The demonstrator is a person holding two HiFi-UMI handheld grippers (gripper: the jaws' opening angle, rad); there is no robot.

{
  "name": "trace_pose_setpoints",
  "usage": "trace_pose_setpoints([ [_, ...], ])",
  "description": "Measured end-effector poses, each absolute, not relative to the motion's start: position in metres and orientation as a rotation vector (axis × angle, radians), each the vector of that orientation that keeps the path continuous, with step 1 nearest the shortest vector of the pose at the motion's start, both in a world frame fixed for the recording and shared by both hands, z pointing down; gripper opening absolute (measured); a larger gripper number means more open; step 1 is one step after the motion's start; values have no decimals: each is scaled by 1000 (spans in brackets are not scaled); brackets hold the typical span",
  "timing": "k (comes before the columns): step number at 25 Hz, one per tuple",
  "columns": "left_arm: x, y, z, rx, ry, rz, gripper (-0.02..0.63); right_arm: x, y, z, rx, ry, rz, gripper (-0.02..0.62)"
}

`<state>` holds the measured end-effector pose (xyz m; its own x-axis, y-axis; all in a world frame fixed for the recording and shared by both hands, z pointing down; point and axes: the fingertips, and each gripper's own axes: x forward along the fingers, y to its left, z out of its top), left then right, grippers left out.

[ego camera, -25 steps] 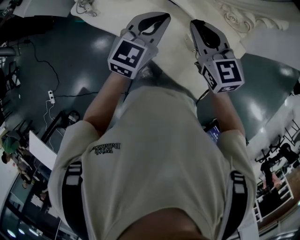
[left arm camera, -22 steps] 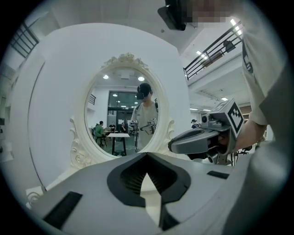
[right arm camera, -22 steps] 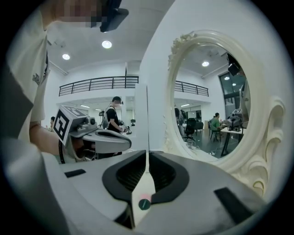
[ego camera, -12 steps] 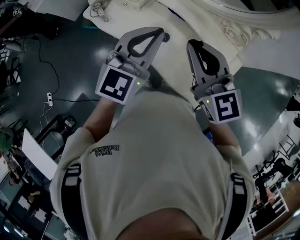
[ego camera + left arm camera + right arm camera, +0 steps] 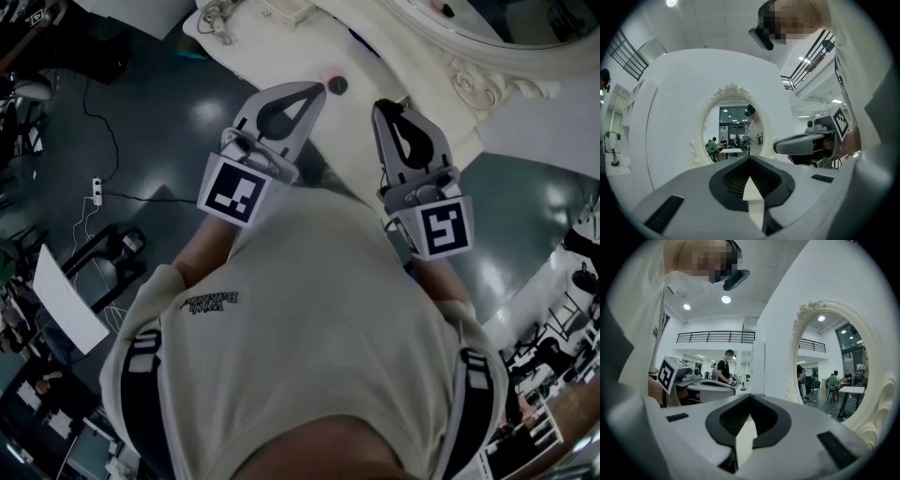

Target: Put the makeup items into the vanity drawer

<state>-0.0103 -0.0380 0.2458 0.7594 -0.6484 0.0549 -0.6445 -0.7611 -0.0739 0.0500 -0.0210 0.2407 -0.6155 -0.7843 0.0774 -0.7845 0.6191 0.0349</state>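
Observation:
The white vanity top lies ahead at the top of the head view. A small dark round item and a pinkish one rest on it, just past my left gripper. This gripper is shut and holds nothing, and my right gripper beside it is also shut and empty. In the left gripper view the closed jaws point level at the oval mirror, with the right gripper alongside. The right gripper view shows its closed jaws next to the mirror. No drawer is visible.
White cables lie on the vanity's left end. The ornate mirror frame curves along the top right. Below is a dark glossy floor with a cable and power strip. A person stands far off in the hall.
Both grippers have risen and come forward toward the vanity. More of the vanity top, with its small items, has come into the head view.

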Motion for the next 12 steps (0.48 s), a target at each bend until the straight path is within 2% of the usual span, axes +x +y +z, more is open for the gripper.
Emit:
trace_pose_setpoints([
  [12,-22,-41,243,-2879,1170,-109,14,45,-17,238,1311,-2763,10,5],
])
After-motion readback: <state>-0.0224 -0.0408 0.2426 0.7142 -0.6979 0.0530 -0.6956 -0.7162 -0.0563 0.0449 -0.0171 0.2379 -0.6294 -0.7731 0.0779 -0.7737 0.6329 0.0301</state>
